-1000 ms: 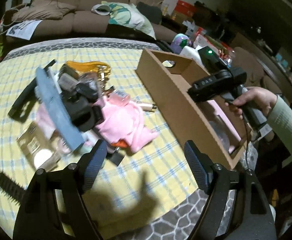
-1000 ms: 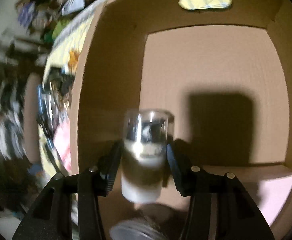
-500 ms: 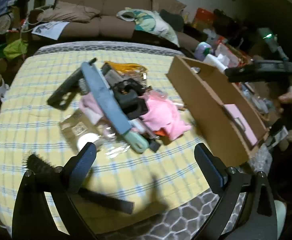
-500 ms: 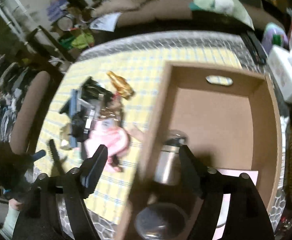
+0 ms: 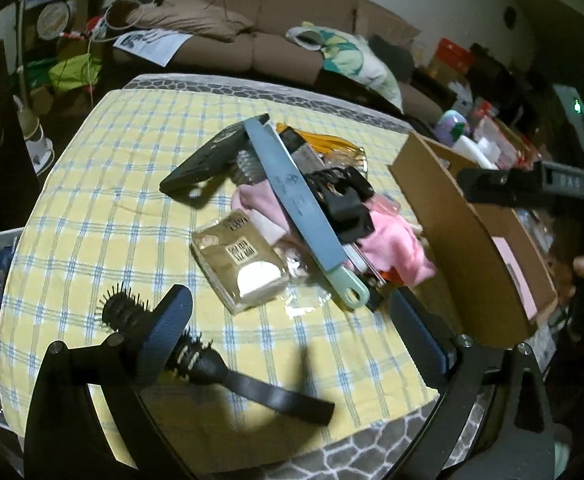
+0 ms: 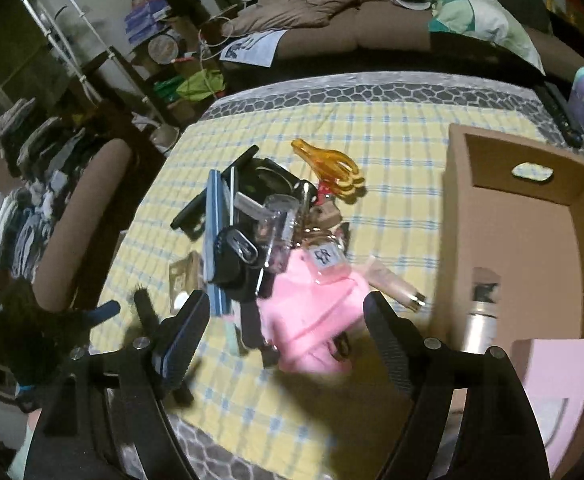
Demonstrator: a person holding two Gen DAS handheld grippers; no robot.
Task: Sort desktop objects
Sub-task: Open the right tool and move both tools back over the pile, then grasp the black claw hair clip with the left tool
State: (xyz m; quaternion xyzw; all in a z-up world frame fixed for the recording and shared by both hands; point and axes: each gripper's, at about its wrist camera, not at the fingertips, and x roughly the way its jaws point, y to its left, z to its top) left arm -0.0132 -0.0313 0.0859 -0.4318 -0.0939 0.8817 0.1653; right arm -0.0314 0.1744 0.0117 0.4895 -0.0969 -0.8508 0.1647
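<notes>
A heap of small things lies on the yellow checked cloth (image 5: 104, 216): a long blue-grey shoehorn (image 5: 300, 208), a gold packet (image 5: 240, 264), a pink cloth (image 6: 312, 308) and an orange clip (image 6: 332, 164). A black round hairbrush (image 5: 212, 364) lies nearest, partly under one finger of my left gripper (image 5: 292, 336), which is wide open and holds nothing. My right gripper (image 6: 286, 336) hovers above the pink cloth, its jaws opening with nothing between them. A metal bottle (image 6: 482, 304) stands free in the cardboard box (image 6: 456, 208).
The box sits at the table's right edge, with a pink sheet (image 6: 552, 368) in its near part. A brown sofa (image 5: 276, 28) runs behind the table. An armchair (image 6: 80, 216) and piled clutter stand to the left. Grey patterned cloth borders the near edge.
My right gripper let go of the bottle inside the box, rose and swung left over the table. My left gripper opened wider and shifted, bringing the hairbrush into view.
</notes>
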